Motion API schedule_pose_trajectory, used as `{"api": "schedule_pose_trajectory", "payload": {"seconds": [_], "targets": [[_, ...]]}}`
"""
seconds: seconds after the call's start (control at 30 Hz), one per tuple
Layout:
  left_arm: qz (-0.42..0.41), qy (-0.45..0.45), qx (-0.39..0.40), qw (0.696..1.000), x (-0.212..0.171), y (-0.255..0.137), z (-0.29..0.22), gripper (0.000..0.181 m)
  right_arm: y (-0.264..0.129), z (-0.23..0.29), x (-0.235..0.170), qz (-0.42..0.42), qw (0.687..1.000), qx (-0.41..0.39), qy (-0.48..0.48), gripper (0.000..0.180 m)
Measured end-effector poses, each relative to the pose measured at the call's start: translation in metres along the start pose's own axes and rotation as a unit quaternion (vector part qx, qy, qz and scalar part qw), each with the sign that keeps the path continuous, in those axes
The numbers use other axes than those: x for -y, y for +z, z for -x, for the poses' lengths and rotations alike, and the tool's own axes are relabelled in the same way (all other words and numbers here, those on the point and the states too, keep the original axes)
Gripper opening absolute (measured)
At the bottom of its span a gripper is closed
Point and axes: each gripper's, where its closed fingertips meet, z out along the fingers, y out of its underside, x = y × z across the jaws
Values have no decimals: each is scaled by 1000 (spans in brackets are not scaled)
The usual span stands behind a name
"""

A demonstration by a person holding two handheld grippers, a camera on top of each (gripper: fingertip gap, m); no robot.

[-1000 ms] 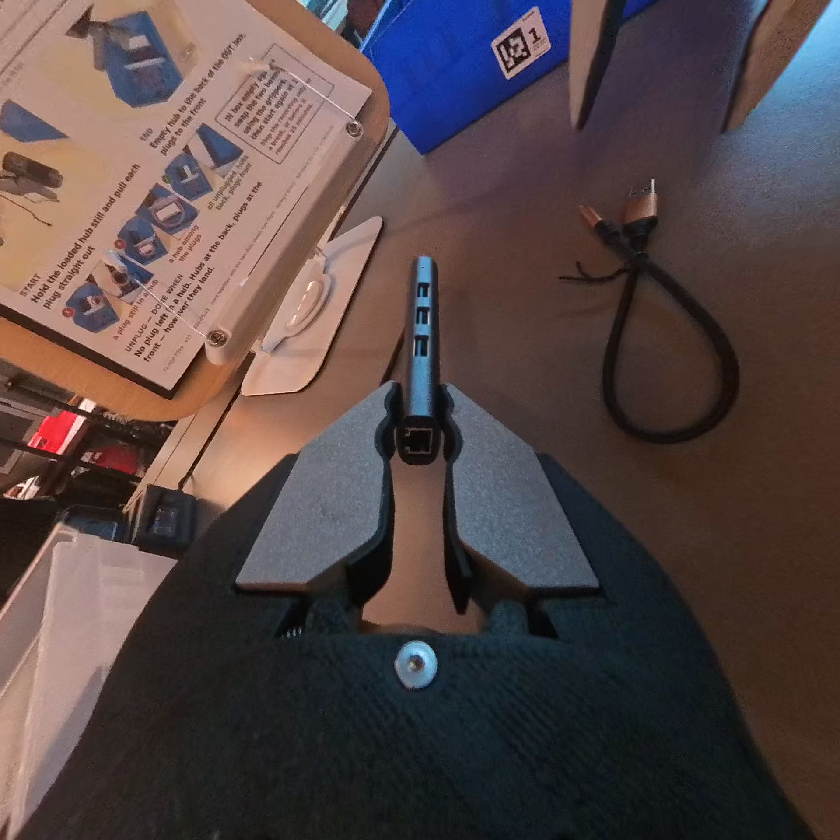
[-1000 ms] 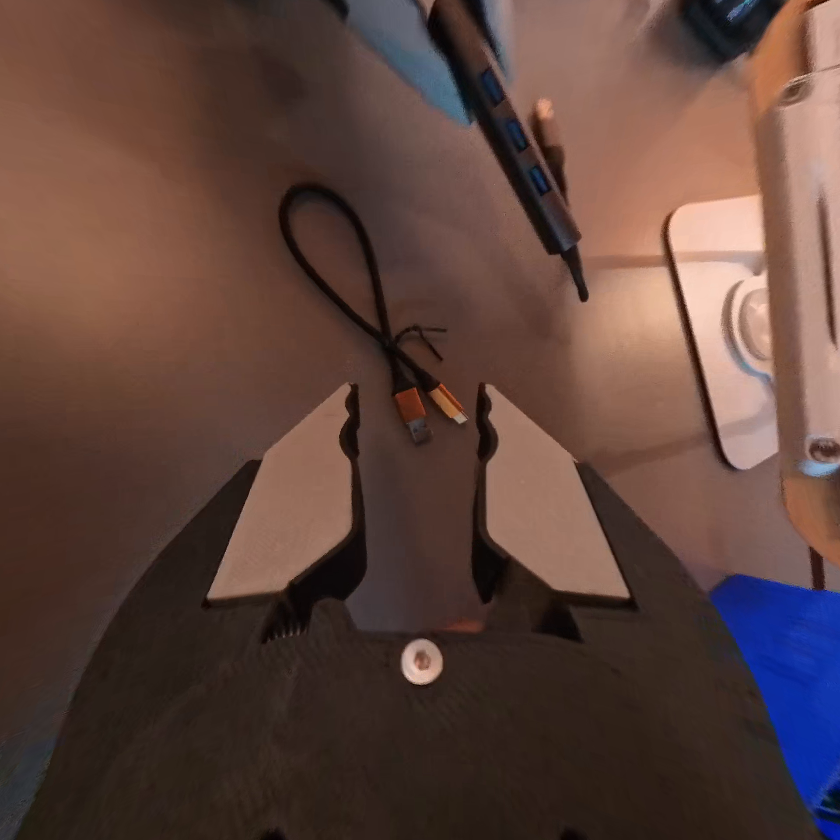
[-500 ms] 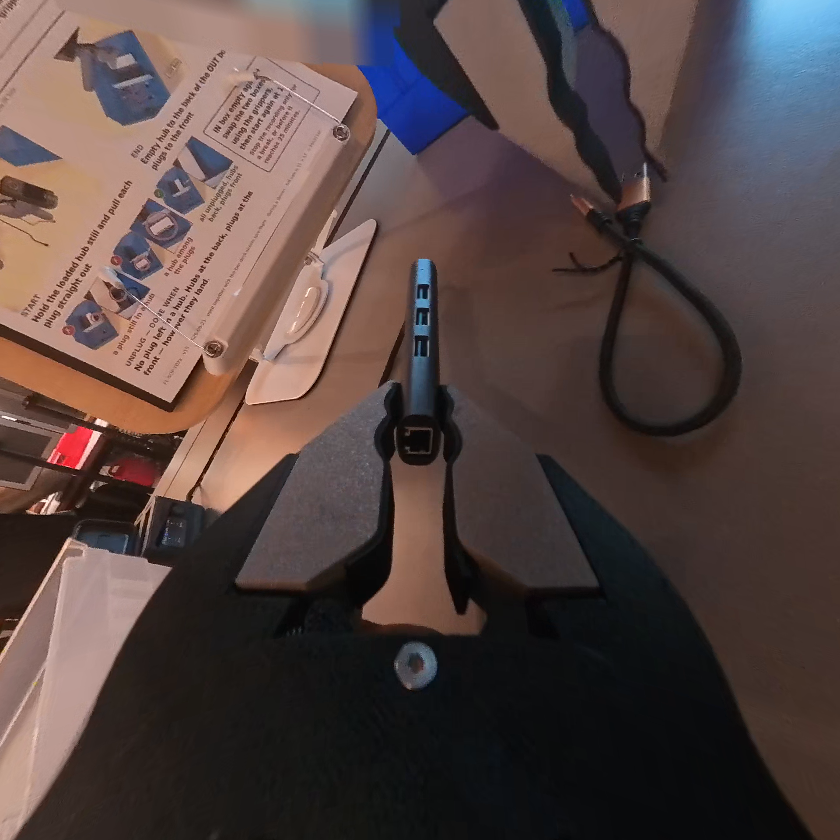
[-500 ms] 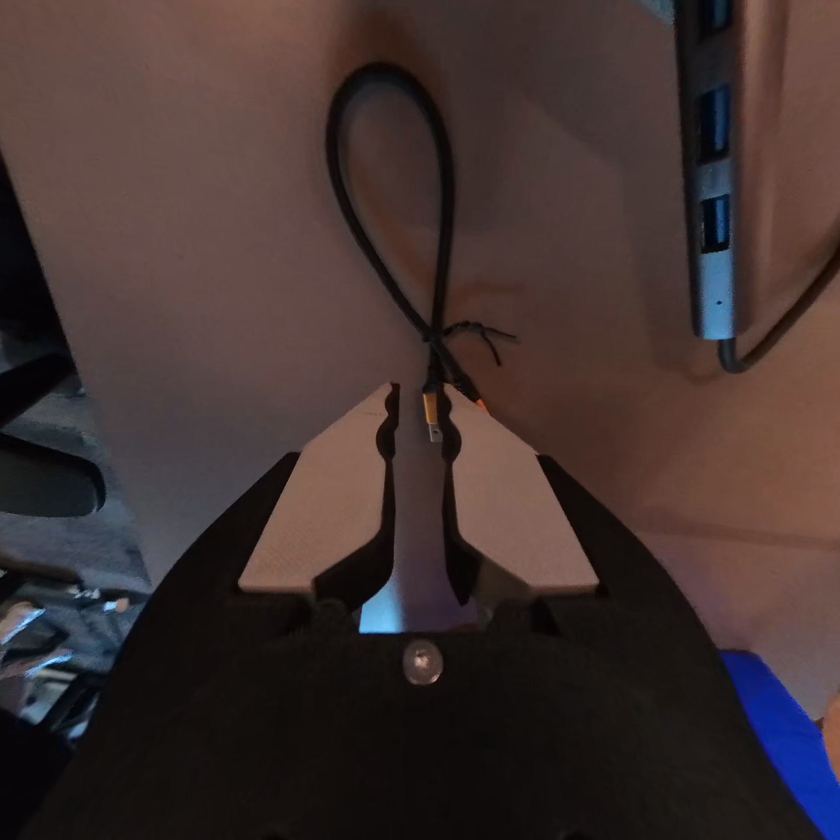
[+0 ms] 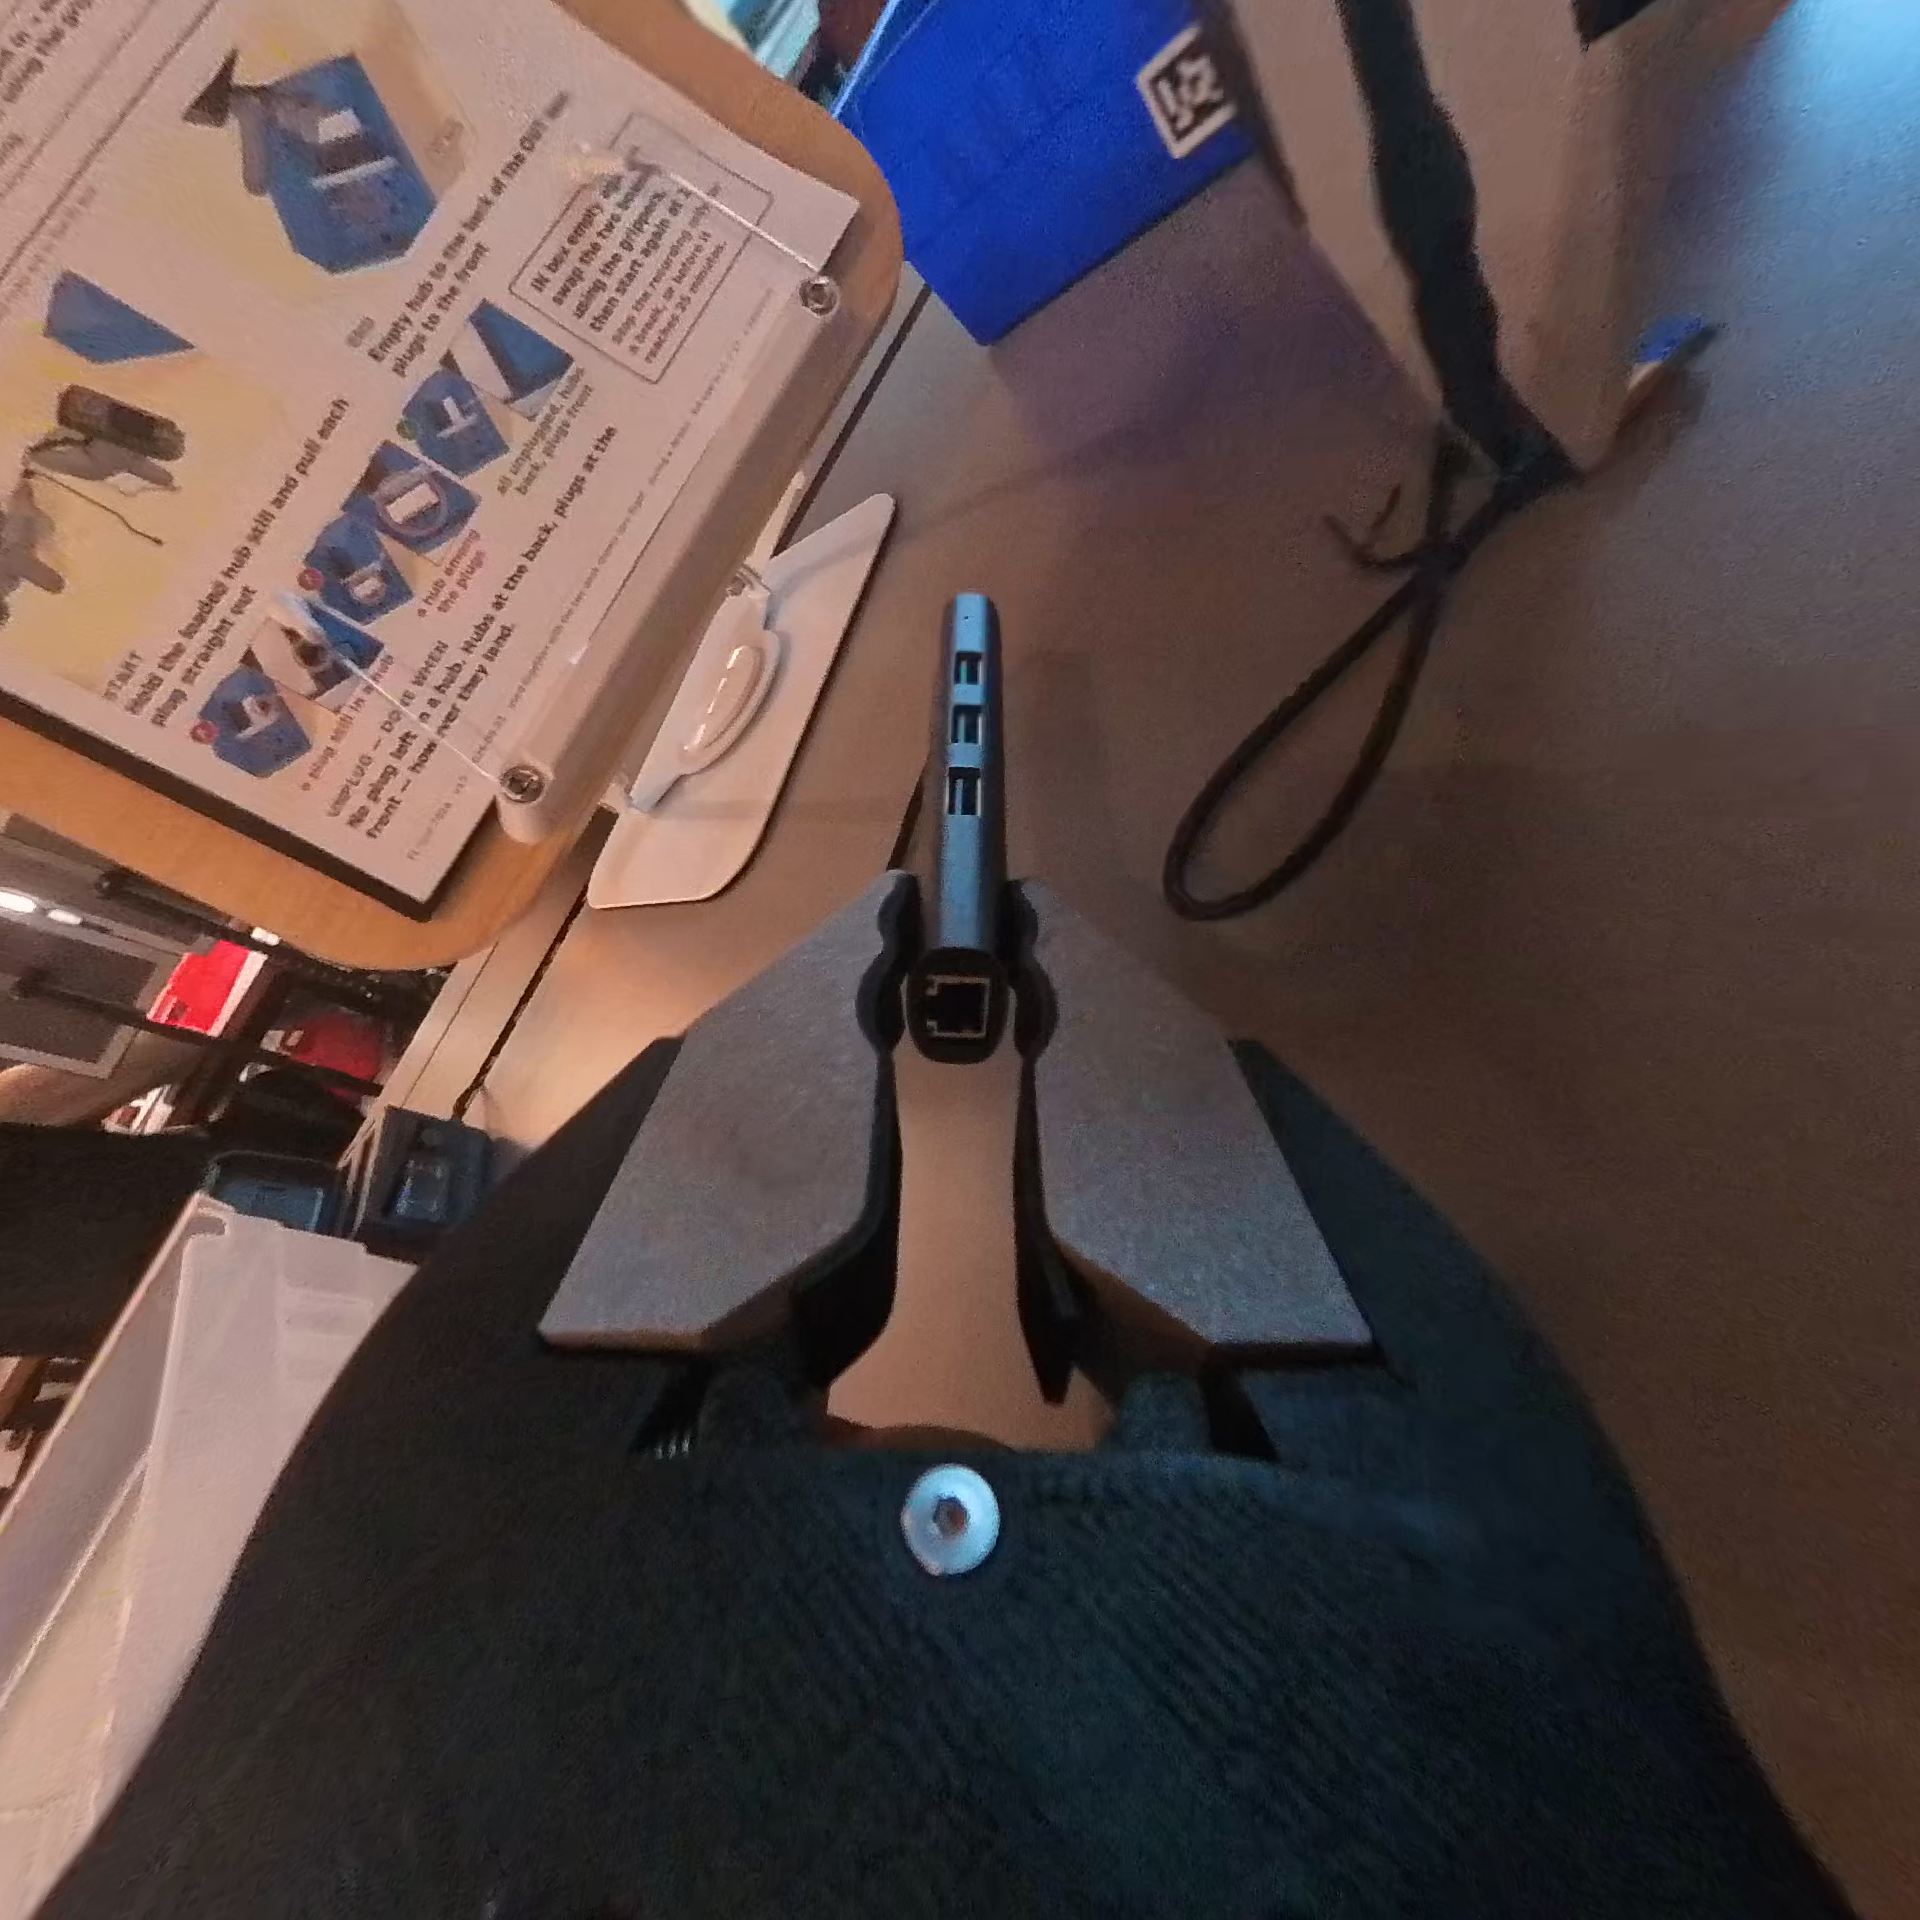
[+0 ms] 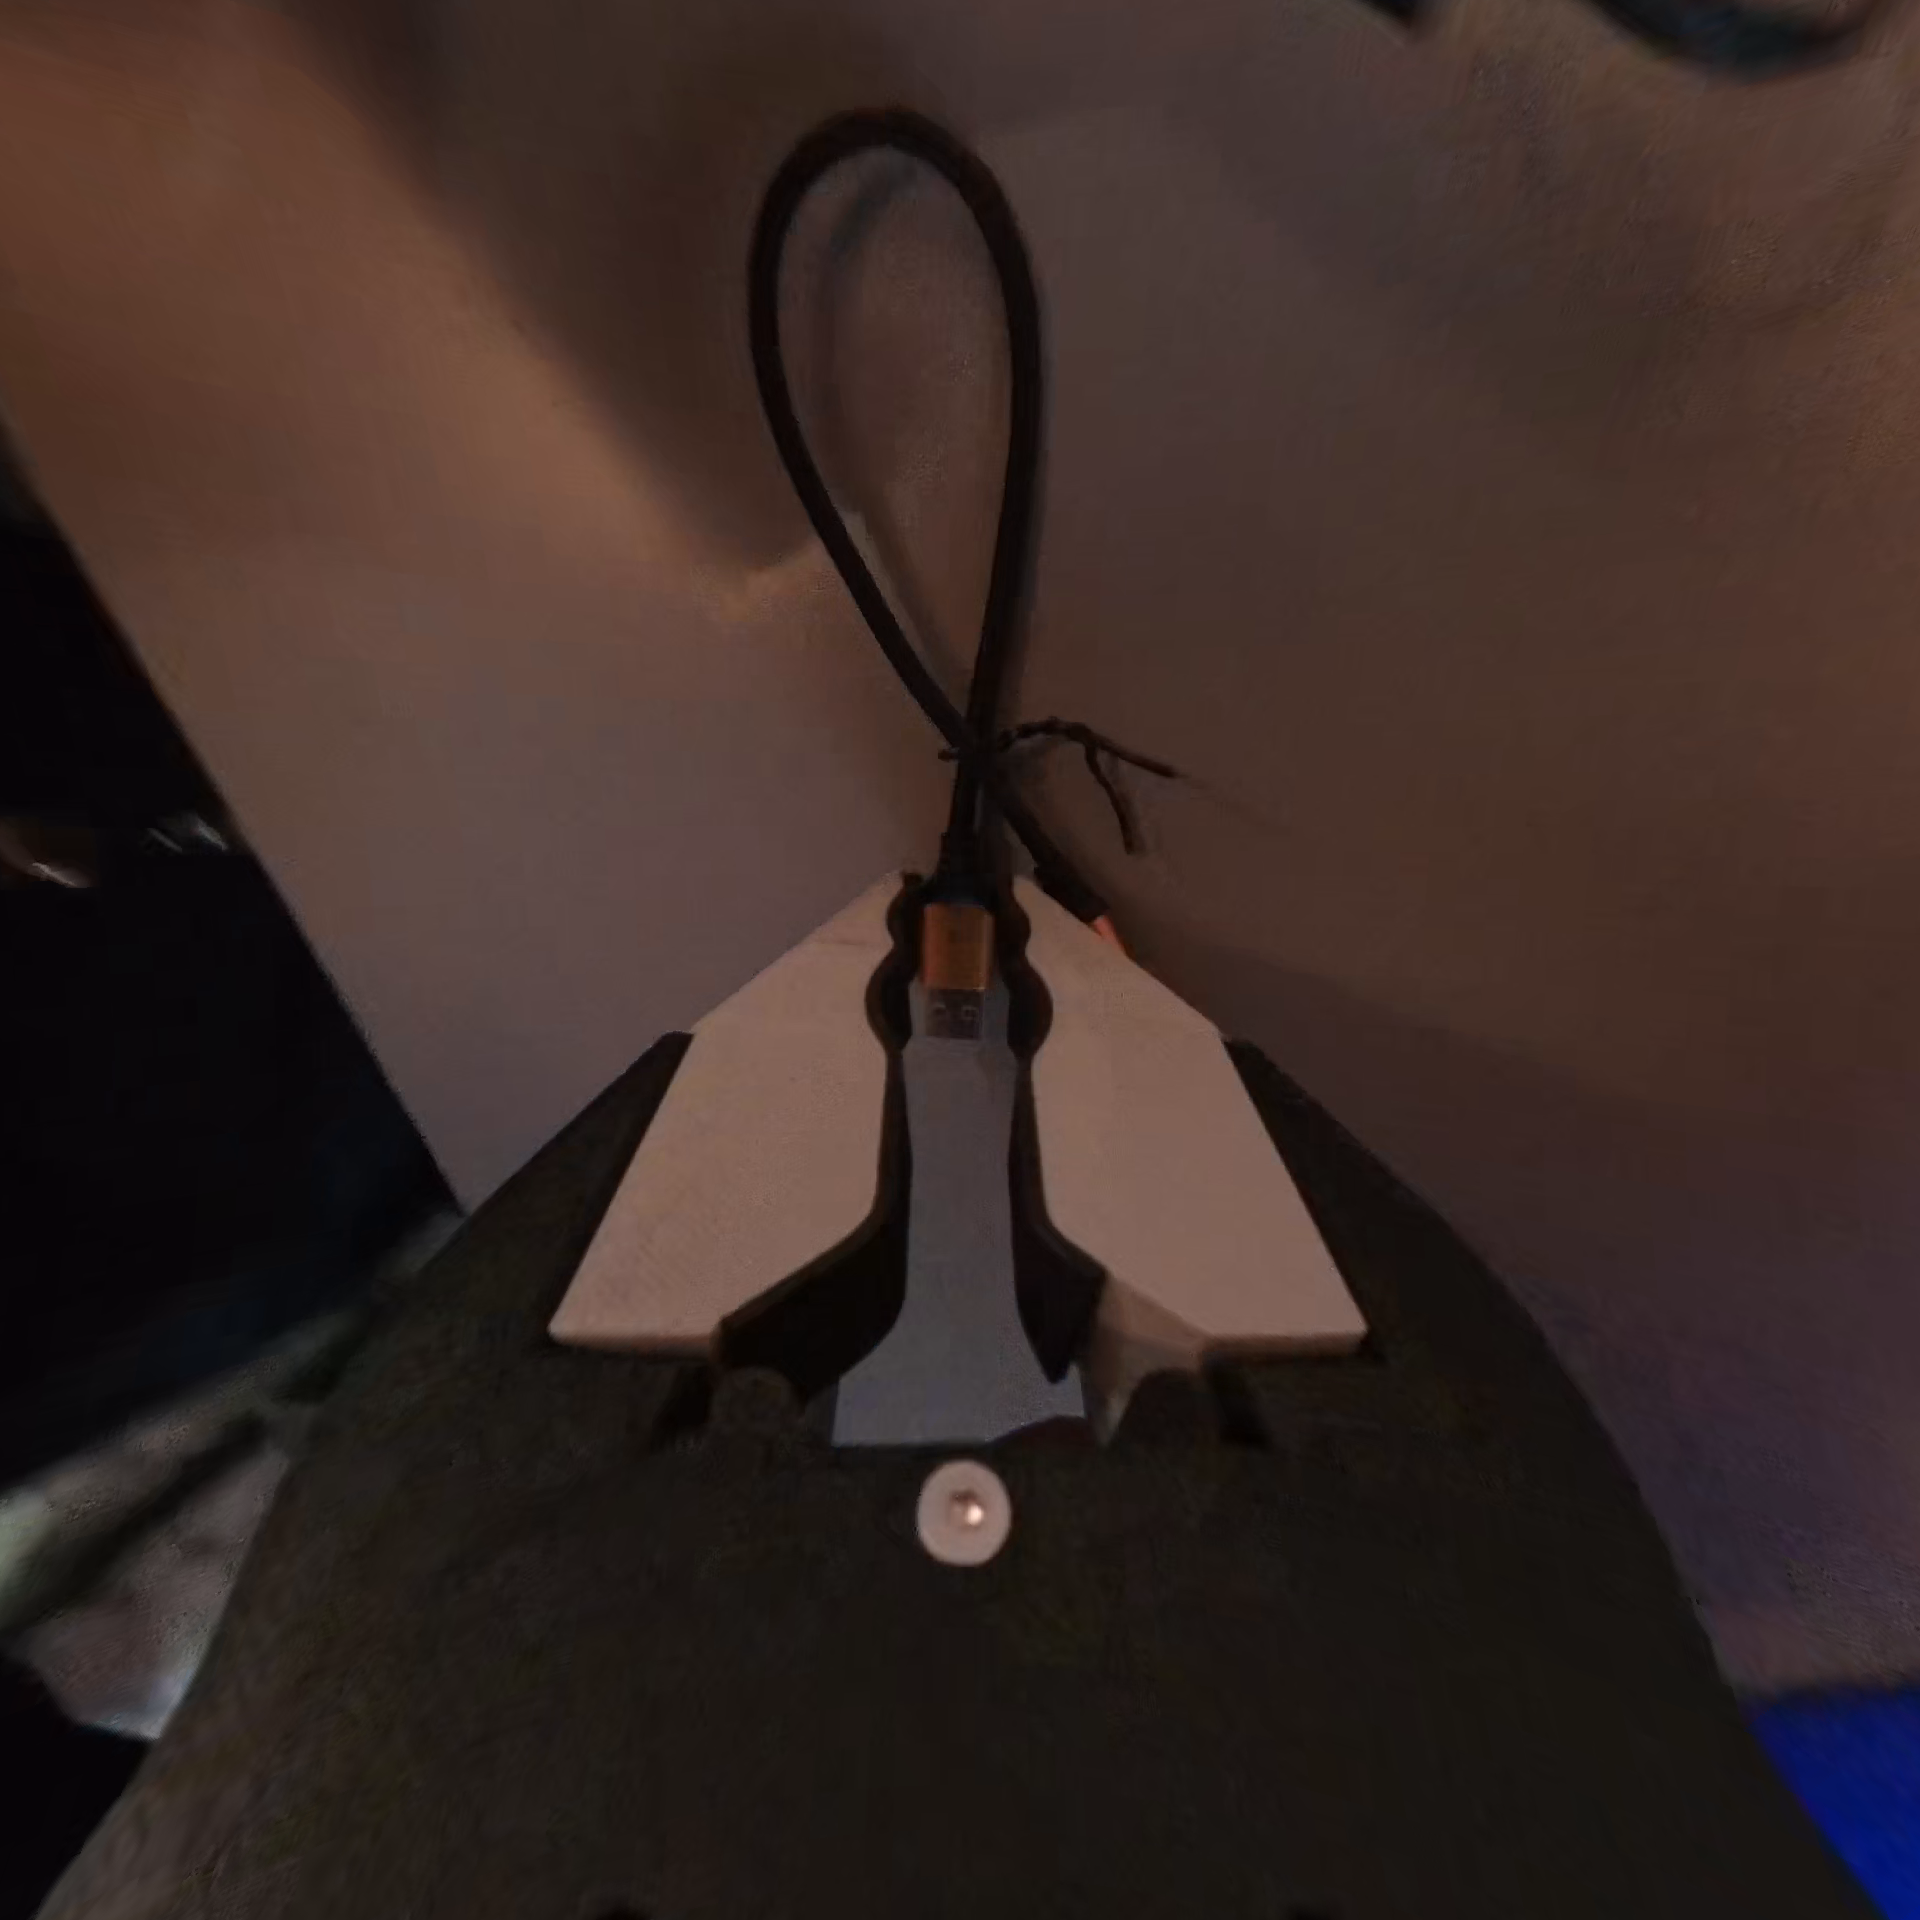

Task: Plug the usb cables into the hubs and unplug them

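The right gripper [image 6: 958,961] has its jaws drawn narrow around the orange-sleeved plug [image 6: 958,951] of the black cable [image 6: 894,416], the metal tip pointing back toward the camera and the cord running forward. The cable's loop lies on the brown table [image 6: 1455,520], tied near the plugs with a thin black twist tie [image 6: 1081,748]; its second, smaller plug [image 6: 1081,904] sits just beside the right finger, outside the grip. From the left wrist view this same gripper [image 5: 1496,447] is pressing down on the plug ends, away from the table's near edge.

The left gripper [image 5: 956,966] is clamped on the grey hub [image 5: 966,790], held by its near end, where a square socket faces the camera. The row of three ports faces up and all look empty. Past the hub stand a white stand base [image 5: 748,727] and an instruction sheet [image 5: 364,416] on a wooden board, toward the table's left edge; a blue bin [image 5: 1029,156] sits at the far edge.

The step in hand seems to be securing the plug before lifting. To do it well, squeeze on the sleeve rather than the metal tip, keep the plug square between the fingers, and make sure the second plug is not trapped. As gripped, the tip faces backward, so the wrist will need turning before meeting a port. Keep the hub steady and level.
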Motion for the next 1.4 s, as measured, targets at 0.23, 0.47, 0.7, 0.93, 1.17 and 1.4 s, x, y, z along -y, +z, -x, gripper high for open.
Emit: {"api": "schedule_pose_trajectory", "payload": {"seconds": [0.23, 0.47, 0.7, 0.93, 1.17, 1.4], "targets": [[-7, -28, 20, 999, 0, -4, 12, 14, -125, 34, 49, -507, 777, 357, 106, 11], [-7, -12, 21, 1000, 1, -2, 6, 14, -171, 30, 51, -656, 573, 478, 113, 10], [-6, -14, 27, 1000, 1, -3, 9, 14, -182, 30, 64, -709, 469, 517, 102, 11], [-16, -14, 25, 999, 7, -4, 9, 14, -175, 25, 69, -726, 495, 467, 102, 11], [-21, -31, 23, 999, 14, -4, 8, 14, -138, 56, 94, -737, 661, 136, 43, 11], [-51, -31, 34, 998, 29, -8, 6, 14, -113, 63, 115, -726, 683, 57, 54, 11]]}}
